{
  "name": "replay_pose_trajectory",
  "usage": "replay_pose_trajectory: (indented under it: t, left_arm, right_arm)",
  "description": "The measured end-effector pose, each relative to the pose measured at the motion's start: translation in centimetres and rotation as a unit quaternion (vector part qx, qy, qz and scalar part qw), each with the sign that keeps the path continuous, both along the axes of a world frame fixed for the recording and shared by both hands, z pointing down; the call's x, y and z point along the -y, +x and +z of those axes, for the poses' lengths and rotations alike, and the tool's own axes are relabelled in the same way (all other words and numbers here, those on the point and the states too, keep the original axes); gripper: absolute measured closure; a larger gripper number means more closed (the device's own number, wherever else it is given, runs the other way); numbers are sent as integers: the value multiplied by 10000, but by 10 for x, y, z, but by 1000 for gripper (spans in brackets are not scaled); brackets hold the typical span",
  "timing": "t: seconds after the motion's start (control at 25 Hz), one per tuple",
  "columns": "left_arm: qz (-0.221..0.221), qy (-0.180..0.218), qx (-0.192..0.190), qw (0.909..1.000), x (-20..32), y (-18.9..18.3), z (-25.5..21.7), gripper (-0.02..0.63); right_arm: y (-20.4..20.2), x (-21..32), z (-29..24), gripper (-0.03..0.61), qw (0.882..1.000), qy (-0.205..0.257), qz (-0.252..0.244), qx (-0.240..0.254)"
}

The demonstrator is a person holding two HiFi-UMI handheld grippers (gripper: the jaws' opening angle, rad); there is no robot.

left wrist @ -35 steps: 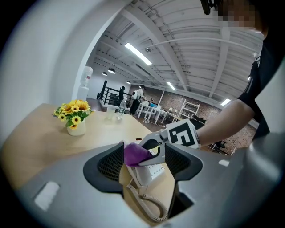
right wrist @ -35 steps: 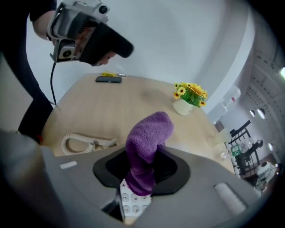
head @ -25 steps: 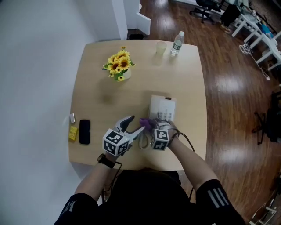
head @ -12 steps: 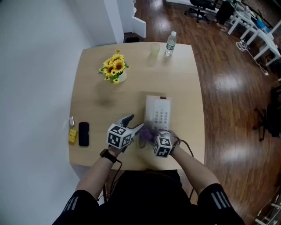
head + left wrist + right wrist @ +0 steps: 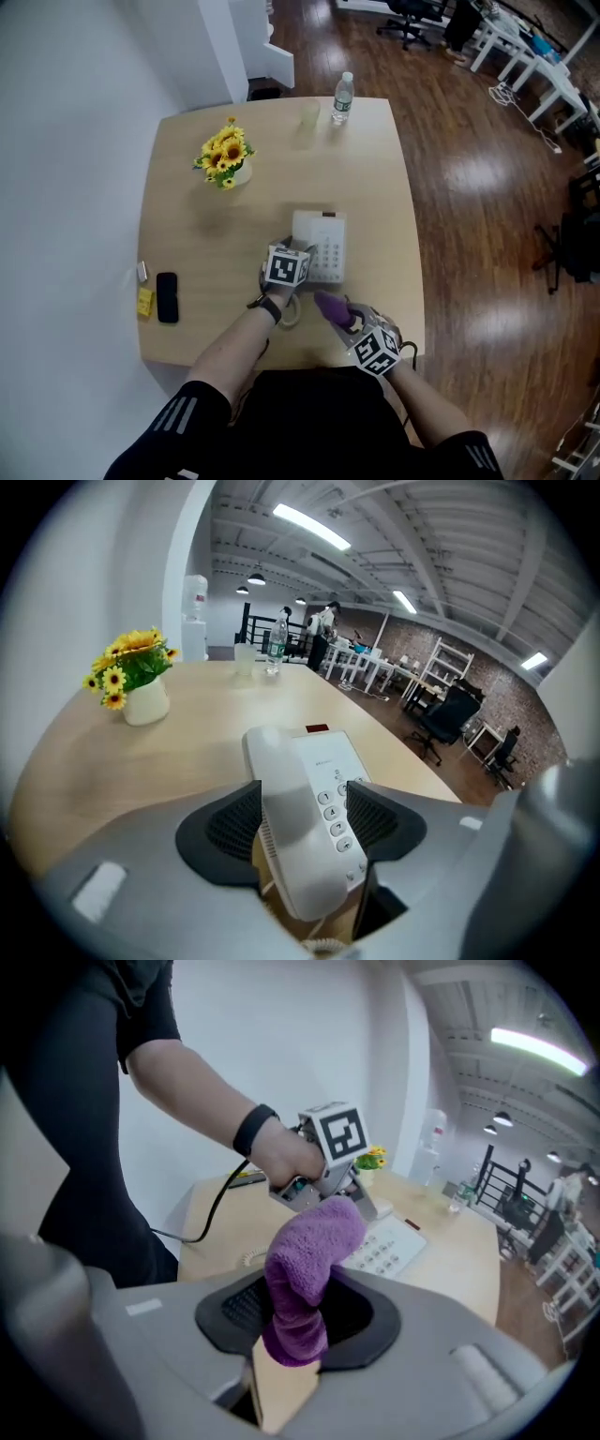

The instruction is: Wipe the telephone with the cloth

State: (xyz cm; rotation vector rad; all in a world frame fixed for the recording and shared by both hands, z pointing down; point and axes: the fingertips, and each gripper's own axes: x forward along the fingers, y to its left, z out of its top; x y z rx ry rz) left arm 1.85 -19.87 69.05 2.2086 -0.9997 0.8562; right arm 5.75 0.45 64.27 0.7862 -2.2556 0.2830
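Now, left claw (image 5: 304, 816) clamping handset (image 5: 292, 841), cloth (image 5: 305, 1274) (purple)

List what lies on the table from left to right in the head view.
yellow block → black mobile phone → sunflowers → telephone
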Motion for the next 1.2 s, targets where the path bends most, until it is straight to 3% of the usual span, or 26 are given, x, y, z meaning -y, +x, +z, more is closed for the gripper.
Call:
replay_pose_trajectory:
  t: [0.24, 0.4, 0.56, 0.68, 0.8, 0.96, 1.08, 1.2]
  left_arm:
    - [-392, 87, 686, 9968, 20, -6, 28, 330]
    - [-664, -10, 733, 9951, 18, -6, 36, 356]
    - [-788, -45, 413, 9960, 19, -1, 36, 369]
    - [-890, -245, 53, 9957, 17, -4, 31, 388]
    - [-850, -180, -351, 9956, 15, -6, 13, 394]
    - [-601, -38, -1319, 9894, 9, 0, -28, 399]
    - [-432, -24, -2214, 9742, 1, 2, -66, 400]
    - [-226, -167, -3284, 9441, -13, 3, -112, 402]
  right_arm:
    - [31, -8, -23, 446, 9961, 22, 683, 552]
    - [45, -7, -28, 446, 9966, 123, 679, 446]
    - [53, 1, -31, 446, 9960, 185, 733, 476]
    - [57, 2, -35, 446, 9953, 195, 788, 532]
    - [61, 4, -38, 446, 9948, 210, 817, 573]
    - [63, 9, -41, 446, 9939, 256, 857, 652]
    - [62, 20, -52, 446, 9926, 392, 906, 707]
    - [60, 36, -71, 446, 9902, 589, 966, 821]
